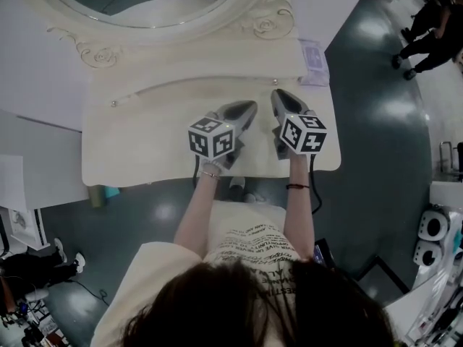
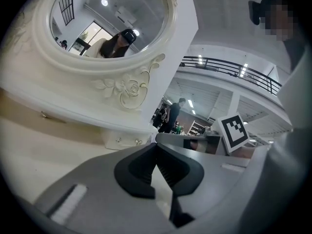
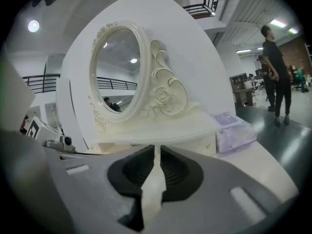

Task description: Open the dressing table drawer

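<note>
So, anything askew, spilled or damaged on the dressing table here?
Nothing stands out. The mirror looks intact on the table, the small drawers under it look shut, and a purple pack lies flat at the right end. No spill or damage shows.

Grey left gripper (image 1: 249, 108), right gripper (image 1: 277, 95) — checkered marker cubes (image 1: 212, 137), cream printed shirt (image 1: 249, 241).
</note>
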